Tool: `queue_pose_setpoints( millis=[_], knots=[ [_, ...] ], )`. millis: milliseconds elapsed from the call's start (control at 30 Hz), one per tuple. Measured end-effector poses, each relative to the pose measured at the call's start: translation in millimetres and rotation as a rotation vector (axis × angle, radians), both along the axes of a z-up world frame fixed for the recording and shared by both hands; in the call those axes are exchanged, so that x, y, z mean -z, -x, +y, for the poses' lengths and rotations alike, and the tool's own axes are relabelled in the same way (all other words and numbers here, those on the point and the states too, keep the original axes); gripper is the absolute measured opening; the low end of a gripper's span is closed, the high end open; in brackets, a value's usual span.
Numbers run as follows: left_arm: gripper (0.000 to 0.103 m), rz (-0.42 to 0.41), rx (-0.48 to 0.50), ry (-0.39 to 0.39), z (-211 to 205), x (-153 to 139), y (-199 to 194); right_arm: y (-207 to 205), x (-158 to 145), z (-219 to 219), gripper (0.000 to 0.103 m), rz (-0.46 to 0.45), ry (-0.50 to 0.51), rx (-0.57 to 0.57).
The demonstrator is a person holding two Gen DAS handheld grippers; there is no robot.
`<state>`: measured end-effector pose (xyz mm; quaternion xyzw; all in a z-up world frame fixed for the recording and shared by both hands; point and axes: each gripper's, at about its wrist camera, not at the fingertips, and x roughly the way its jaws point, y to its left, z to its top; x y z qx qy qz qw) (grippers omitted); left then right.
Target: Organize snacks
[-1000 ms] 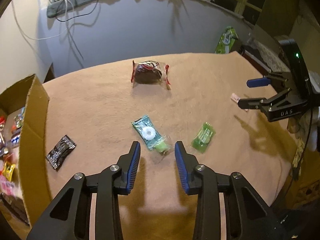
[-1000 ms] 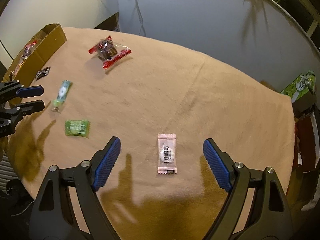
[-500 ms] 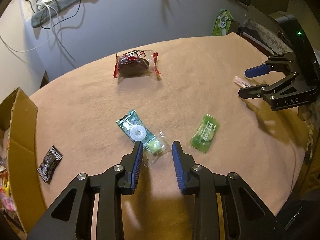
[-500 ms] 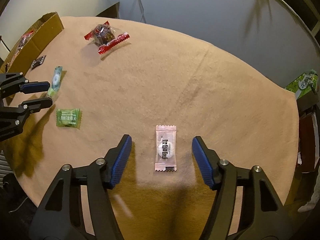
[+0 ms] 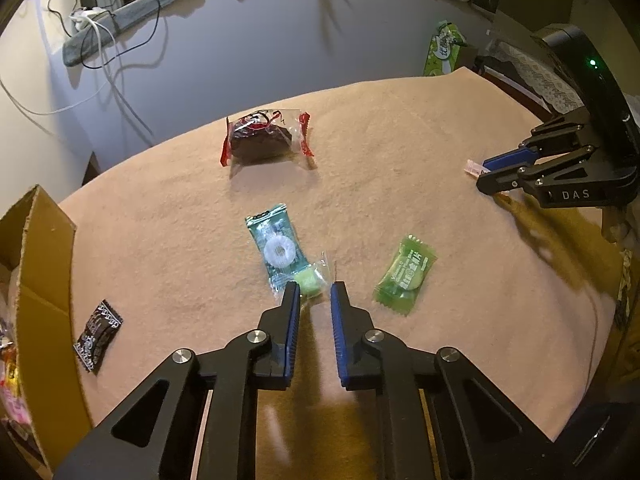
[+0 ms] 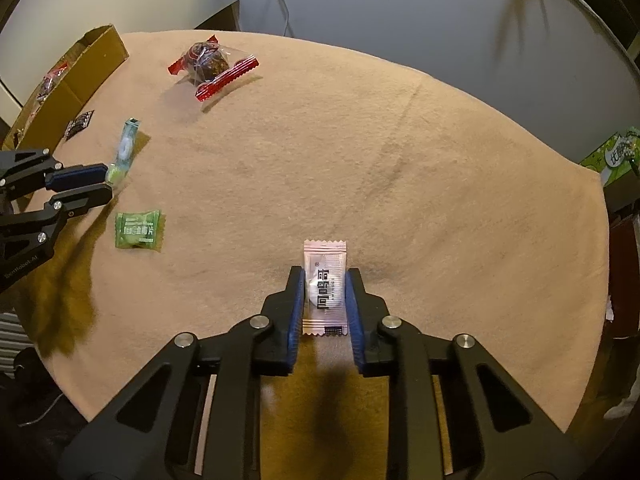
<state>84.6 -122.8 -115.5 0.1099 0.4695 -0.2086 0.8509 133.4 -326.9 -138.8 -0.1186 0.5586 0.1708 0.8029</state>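
Observation:
My left gripper (image 5: 315,294) has its jaws nearly closed around the near end of a clear wrapper with a light green candy (image 5: 310,282), which overlaps a teal mint packet (image 5: 276,246) on the tan cloth. My right gripper (image 6: 323,280) is shut on a pink-white candy packet (image 6: 325,286) that lies on the cloth. A green candy packet (image 5: 405,274) lies right of the left gripper; it also shows in the right wrist view (image 6: 138,230). A red-ended clear pack with a dark cake (image 5: 262,140) lies farther back. A black packet (image 5: 98,334) lies near the cardboard box (image 5: 38,280).
The cardboard box at the left edge holds several snacks. A green carton (image 5: 444,50) stands beyond the far right edge of the round table. A wall with hanging cables runs behind the table.
Both grippers have closed. The left jaws narrowed onto the light green candy wrapper. The right jaws moved in from wide open and clamped the pink-white packet.

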Motion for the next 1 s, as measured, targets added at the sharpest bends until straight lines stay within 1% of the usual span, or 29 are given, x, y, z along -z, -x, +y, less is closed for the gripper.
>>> queue_pose_setpoints(
  millis=[67, 133, 467, 667, 733, 800, 833, 867, 900, 1000],
  knots=[
    [0.011, -0.002, -0.002, 0.006, -0.3, -0.9, 1.0, -1.7, -1.2, -3.3, 0.021, -0.001, -0.009, 0.006],
    [0.003, 0.001, -0.003, 0.013, -0.2, -1.5, 1.5, -4.2, -1.6, -8.8, 0.021, -0.001, -0.017, 0.008],
    [0.003, 0.002, -0.014, 0.041, 2.5, -3.7, 2.3, -3.0, -1.5, -13.3, 0.021, -0.012, -0.042, 0.023],
    [0.003, -0.001, -0.010, 0.067, 6.4, -8.0, 1.4, 0.9, -7.4, -16.2, 0.021, -0.018, -0.053, 0.019],
    [0.007, 0.005, -0.028, 0.062, 5.5, -6.8, -1.9, 1.3, -7.4, -15.6, 0.021, -0.019, -0.053, 0.016],
    [0.023, 0.006, -0.036, 0.051, 3.2, -5.5, -3.8, 1.4, -8.4, -16.1, 0.021, -0.021, -0.055, 0.016],
    [0.028, 0.003, -0.049, 0.040, 2.0, -4.7, -5.2, 1.3, -8.6, -16.7, 0.021, -0.022, -0.055, 0.015],
    [0.037, 0.005, -0.061, 0.032, 1.2, -4.2, -6.2, 1.3, -8.4, -16.5, 0.021, -0.023, -0.054, 0.015],
    [0.043, 0.011, -0.075, 0.026, 0.4, -3.3, -8.0, 1.1, -8.1, -17.2, 0.021, -0.023, -0.054, 0.016],
    [0.044, 0.034, -0.095, 0.023, -1.9, 0.6, -12.2, 1.4, -5.9, -16.2, 0.021, -0.021, -0.054, 0.019]
  ],
)
